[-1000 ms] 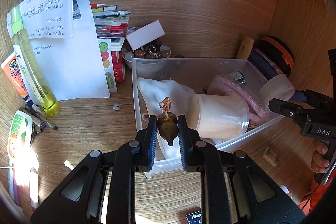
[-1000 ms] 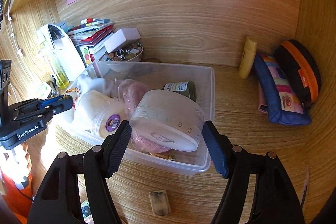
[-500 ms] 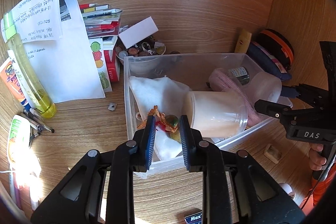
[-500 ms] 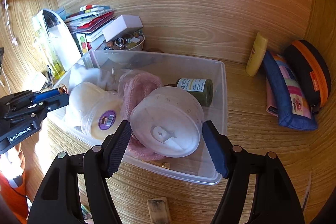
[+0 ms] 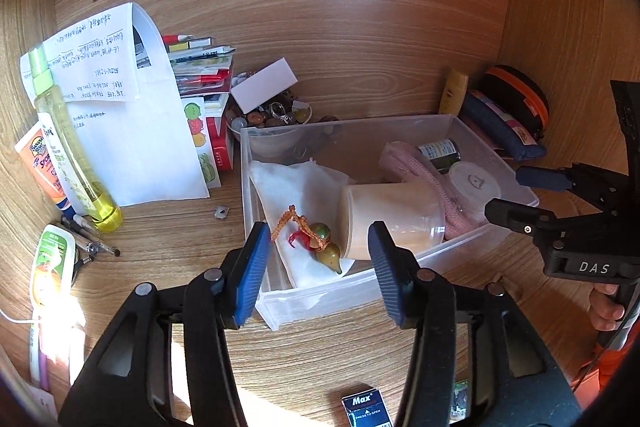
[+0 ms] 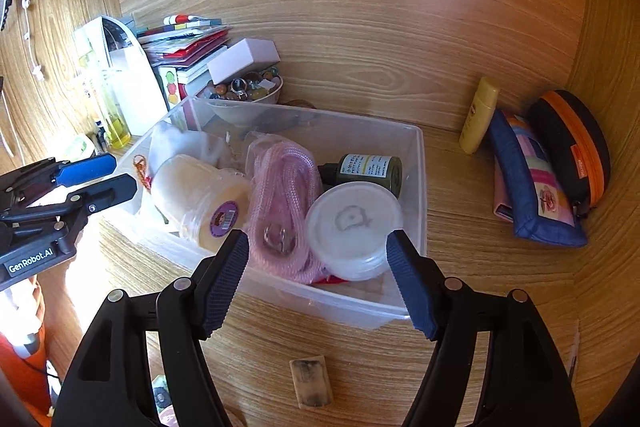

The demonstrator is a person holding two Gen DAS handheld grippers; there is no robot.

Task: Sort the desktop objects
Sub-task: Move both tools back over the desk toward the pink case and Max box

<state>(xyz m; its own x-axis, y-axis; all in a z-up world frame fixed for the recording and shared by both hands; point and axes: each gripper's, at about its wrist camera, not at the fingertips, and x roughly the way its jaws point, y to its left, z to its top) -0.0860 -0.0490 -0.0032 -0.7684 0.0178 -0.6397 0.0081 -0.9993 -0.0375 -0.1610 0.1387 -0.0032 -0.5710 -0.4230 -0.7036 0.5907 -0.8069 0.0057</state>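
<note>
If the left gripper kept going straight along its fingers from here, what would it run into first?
Most likely the gourd charm lying on the white cloth in the clear bin. The left gripper, jaws opening, points at it; depth is unclear, so the near wall might come first.

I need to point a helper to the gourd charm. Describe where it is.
Find the clear plastic bin on the wooden desk. At its near left end, a white cloth lies beside a cream tub. The gourd charm rests on that cloth: small, green-brown, with orange cord and red thread.
</note>
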